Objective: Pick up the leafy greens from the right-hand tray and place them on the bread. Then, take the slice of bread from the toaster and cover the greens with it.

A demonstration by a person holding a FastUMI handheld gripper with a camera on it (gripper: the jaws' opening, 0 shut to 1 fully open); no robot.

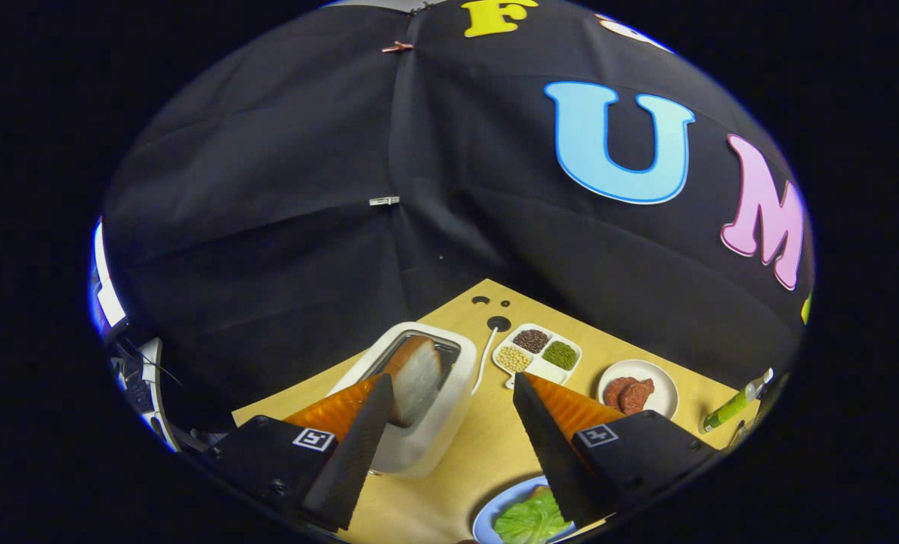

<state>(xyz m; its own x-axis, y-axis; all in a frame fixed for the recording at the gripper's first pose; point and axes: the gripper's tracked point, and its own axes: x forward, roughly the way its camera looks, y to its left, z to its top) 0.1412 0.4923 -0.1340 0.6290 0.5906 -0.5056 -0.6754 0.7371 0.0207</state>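
Note:
My gripper (453, 393) is open, its two fingers spread wide above the wooden table (487, 446), with nothing between them. A white toaster (427, 412) stands just ahead of the left finger, and a slice of bread (418, 376) sticks up from its slot, right beside that fingertip. Below, near the base of the right finger, a blue plate (487, 517) holds leafy greens (529, 520); whatever lies under the greens is hidden, and the finger covers part of the plate.
Beyond the right finger sit a white divided tray (538, 353) with three kinds of beans and a small white plate (665, 389) with reddish-brown meat pieces. A green-and-white bottle (736, 402) lies at the table's far right. The toaster's white cord (486, 355) runs toward a table hole.

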